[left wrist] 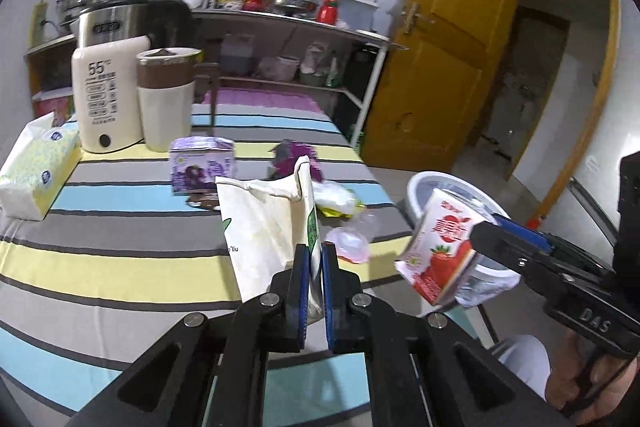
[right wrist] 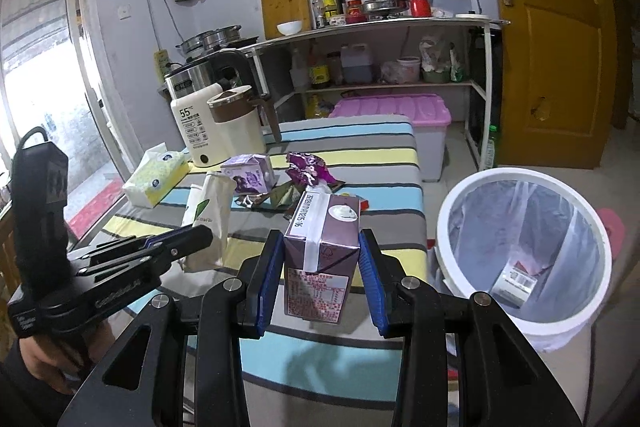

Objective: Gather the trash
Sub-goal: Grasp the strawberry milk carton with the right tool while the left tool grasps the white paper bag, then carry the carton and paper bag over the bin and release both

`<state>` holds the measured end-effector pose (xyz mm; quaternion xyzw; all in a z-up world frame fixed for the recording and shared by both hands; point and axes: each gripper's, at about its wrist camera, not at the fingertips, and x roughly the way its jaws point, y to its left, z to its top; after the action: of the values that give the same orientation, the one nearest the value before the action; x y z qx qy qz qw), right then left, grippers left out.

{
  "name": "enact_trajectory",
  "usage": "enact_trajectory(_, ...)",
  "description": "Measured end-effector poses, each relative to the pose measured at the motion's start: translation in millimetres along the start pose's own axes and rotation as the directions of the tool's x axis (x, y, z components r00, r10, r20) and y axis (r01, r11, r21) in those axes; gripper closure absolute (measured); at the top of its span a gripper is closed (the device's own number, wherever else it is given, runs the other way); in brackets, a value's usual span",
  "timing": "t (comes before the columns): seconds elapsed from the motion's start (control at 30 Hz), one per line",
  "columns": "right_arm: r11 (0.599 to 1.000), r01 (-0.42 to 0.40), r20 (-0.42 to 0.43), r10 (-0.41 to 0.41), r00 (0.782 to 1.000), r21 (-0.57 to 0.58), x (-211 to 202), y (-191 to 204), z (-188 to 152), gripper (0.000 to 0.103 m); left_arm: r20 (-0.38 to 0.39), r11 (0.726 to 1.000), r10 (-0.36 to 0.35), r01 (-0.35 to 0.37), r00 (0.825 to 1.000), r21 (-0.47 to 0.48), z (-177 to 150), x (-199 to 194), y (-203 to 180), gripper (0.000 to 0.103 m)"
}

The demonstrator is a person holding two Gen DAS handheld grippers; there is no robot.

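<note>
Left gripper (left wrist: 315,291) pinched on a cream paper bag (left wrist: 268,223), standing on the striped table (left wrist: 120,263) left of the bin (right wrist: 524,251). Right gripper (right wrist: 319,279) clamped round a strawberry milk carton (right wrist: 320,263), just left of the bin. Inside the bin, one small box (right wrist: 514,285) already. Left of the bin yet to collect: purple carton (right wrist: 250,175), purple wrapper (right wrist: 306,167), clear plastic scraps (left wrist: 352,239)

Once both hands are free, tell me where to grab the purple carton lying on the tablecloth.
Take the purple carton across its two flat side panels, mid-body, coming down from above. It lies on its side on the striped tablecloth, so those panels give parallel faces for the fingers. Approach from the tissue pack side; crumpled wrappers crowd the other.
</note>
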<state>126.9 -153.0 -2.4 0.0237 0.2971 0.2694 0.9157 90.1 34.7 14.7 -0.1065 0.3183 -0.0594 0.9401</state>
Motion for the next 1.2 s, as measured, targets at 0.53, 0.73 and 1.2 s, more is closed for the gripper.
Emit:
enact_trajectory(0.53,0.995,0.077,0.016,-0.078,0.997,0.061,-23.0,-37.2,-5.7,0.064,-0.024,0.991,-0.104,0.106,0.994,0.082,1.6,11.0,-49.8,0.097)
enact_trajectory(0.73,0.988,0.124,0.032,-0.127,0.991,0.091,-32.4,-59.2,-3.9,0.064,-0.043,0.98,-0.156,0.16,0.987,0.117,8.1,26.8,-74.0,0.097)
enact_trajectory(1.2,0.948,0.265,0.055,-0.278,0.959,0.174,-47.2,-125.7,1.6,0.064,-0.096,0.935,-0.272,0.287,0.957,0.211,30.9,78.9,-140.6,0.097)
